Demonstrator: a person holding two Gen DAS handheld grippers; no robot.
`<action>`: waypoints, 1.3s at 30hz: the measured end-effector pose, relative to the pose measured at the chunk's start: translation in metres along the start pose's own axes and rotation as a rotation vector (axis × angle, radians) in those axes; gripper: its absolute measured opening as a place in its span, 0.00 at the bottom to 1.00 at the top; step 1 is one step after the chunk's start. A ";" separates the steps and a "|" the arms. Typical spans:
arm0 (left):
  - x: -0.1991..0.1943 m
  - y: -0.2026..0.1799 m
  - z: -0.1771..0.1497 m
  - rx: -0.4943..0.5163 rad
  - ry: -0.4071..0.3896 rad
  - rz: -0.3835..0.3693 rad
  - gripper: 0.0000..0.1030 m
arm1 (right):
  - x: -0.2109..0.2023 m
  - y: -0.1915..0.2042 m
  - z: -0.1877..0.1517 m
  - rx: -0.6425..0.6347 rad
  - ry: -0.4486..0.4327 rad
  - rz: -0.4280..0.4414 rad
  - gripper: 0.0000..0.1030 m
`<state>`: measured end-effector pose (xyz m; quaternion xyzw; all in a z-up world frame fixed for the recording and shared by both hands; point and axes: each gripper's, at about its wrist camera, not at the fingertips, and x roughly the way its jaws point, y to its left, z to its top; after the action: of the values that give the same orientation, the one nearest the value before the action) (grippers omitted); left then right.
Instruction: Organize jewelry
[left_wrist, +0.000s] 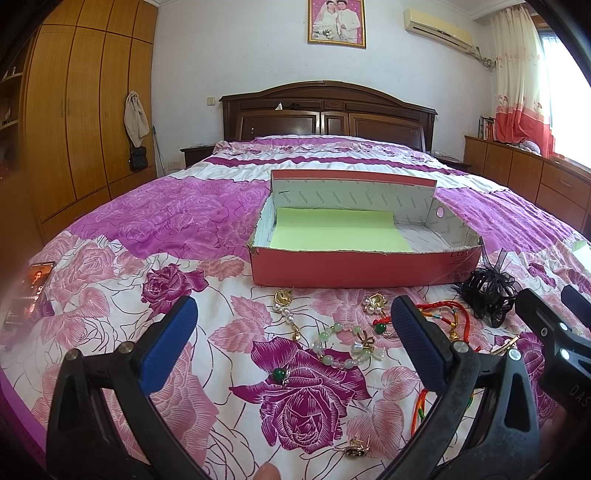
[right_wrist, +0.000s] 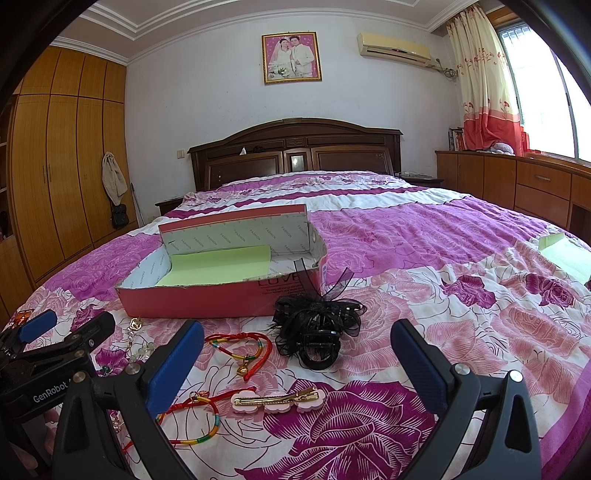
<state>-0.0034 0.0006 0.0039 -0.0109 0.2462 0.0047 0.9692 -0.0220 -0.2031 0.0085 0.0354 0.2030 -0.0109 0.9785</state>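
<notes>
An open pink box (left_wrist: 354, 267) with green paper inside sits on the floral bedspread; it also shows in the right wrist view (right_wrist: 207, 299). My left gripper (left_wrist: 293, 336) is open and empty above a green bead bracelet (left_wrist: 340, 347), a pearl earring (left_wrist: 286, 310) and a green stone ring (left_wrist: 280, 374). My right gripper (right_wrist: 297, 354) is open and empty above a black hair claw (right_wrist: 317, 332), a red cord bracelet (right_wrist: 245, 349) and a pink-gold hair clip (right_wrist: 277, 398). A second red cord bracelet (right_wrist: 192, 421) lies by its left finger.
A phone (left_wrist: 29, 291) lies on the bed at the left. A green paper sheet (right_wrist: 565, 258) lies at the right. A gold earring (left_wrist: 356, 448) lies near the front edge. The headboard, wardrobe and side cabinets surround the bed.
</notes>
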 end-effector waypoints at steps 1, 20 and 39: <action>0.000 0.000 0.000 0.000 0.000 0.000 0.95 | 0.000 0.000 0.000 0.000 0.000 0.000 1.00; -0.001 0.000 0.000 -0.002 -0.002 0.002 0.95 | 0.000 0.000 0.000 0.000 0.000 0.000 1.00; 0.008 0.012 0.035 0.026 0.113 -0.058 0.95 | 0.006 -0.015 0.004 0.085 0.037 0.022 1.00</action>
<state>0.0203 0.0134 0.0301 -0.0055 0.3000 -0.0271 0.9535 -0.0154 -0.2188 0.0086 0.0792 0.2199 -0.0079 0.9723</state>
